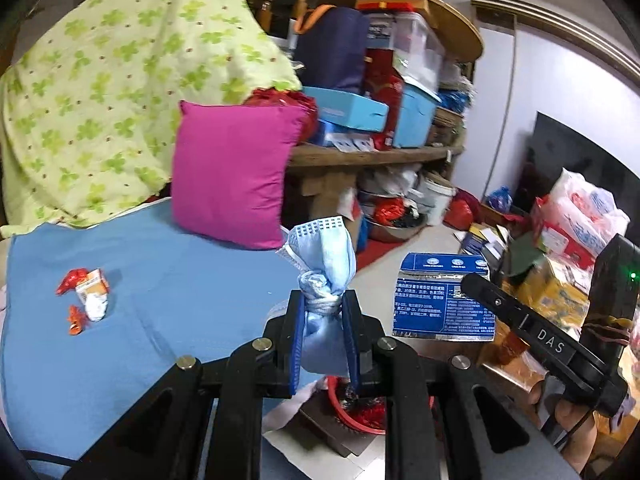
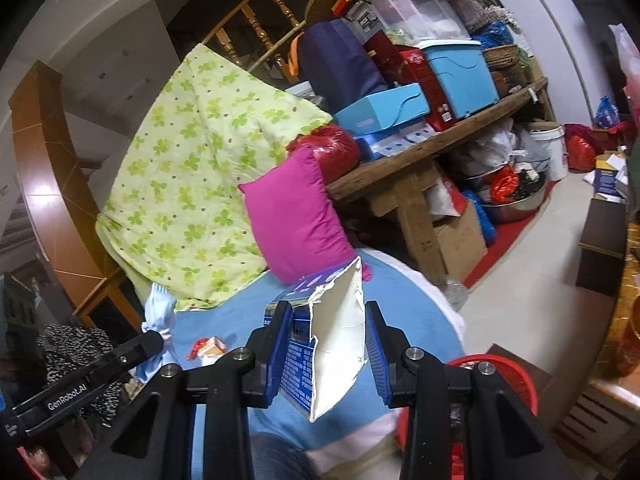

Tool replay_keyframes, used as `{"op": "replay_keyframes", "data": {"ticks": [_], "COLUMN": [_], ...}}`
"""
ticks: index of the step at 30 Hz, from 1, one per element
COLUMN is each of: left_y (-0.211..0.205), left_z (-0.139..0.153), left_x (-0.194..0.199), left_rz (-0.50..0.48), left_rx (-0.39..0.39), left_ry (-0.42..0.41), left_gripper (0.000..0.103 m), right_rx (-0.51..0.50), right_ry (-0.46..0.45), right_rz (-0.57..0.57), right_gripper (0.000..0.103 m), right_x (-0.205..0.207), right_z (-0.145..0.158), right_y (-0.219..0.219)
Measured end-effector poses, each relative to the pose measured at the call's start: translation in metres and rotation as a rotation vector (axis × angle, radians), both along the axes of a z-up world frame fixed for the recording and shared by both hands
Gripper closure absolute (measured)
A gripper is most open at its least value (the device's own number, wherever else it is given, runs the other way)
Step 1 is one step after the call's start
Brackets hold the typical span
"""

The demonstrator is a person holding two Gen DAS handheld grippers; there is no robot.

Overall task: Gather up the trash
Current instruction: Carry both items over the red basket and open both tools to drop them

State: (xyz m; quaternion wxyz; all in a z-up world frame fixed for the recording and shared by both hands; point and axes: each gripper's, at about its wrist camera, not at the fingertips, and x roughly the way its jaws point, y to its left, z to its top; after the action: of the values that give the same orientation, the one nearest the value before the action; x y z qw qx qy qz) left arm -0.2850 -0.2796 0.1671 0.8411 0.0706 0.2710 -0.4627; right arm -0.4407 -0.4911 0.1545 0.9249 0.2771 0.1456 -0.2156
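My left tool (image 1: 323,332) pinches the soft, light face mask (image 1: 324,268) mid-bunch; my right tool (image 2: 326,354) grips the flimsy torn packet (image 2: 340,332), both near the red basket (image 2: 508,380).

Black left gripper (image 1: 324,340), blue fingers (image 1: 295,344), brass-coloured screws, "DAS" label

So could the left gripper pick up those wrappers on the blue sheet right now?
Probably not yet: the left gripper is shut on a mask. The wrappers lie unobstructed on the sheet.
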Motion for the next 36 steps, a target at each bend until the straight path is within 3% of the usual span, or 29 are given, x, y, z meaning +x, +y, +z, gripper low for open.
{"op": "replay_keyframes", "data": {"ticks": [8, 12, 21, 28, 36], "left_y": [-0.045, -0.071, -0.131, -0.165, -0.186], "left_z": [-0.035, -0.064, -0.120, -0.171, -0.203], "left_x": [-0.003, 0.002, 0.001, 0.007, 0.008], "left_rz": [-0.092, -0.151, -0.245, -0.280, -0.327], "left_rx": [0.054, 0.082, 0.206, 0.317, 0.402], "left_ry": [0.043, 0.110, 0.148, 0.218, 0.288], "left_gripper": [0.083, 0.083, 0.083, 0.083, 0.083], "right_rx": [-0.017, 0.024, 0.139, 0.219, 0.281], "right_ry": [0.123, 0.184, 0.293, 0.338, 0.370], "right_rz": [-0.098, -0.145, -0.248, -0.280, -0.291], "right_gripper": [0.064, 0.064, 0.064, 0.064, 0.062], "right_x": [-0.013, -0.016, -0.026, -0.028, -0.028], "right_z": [-0.030, -0.058, -0.122, -0.157, -0.187], "right_y": [-0.019, -0.036, -0.072, -0.092, -0.103]}}
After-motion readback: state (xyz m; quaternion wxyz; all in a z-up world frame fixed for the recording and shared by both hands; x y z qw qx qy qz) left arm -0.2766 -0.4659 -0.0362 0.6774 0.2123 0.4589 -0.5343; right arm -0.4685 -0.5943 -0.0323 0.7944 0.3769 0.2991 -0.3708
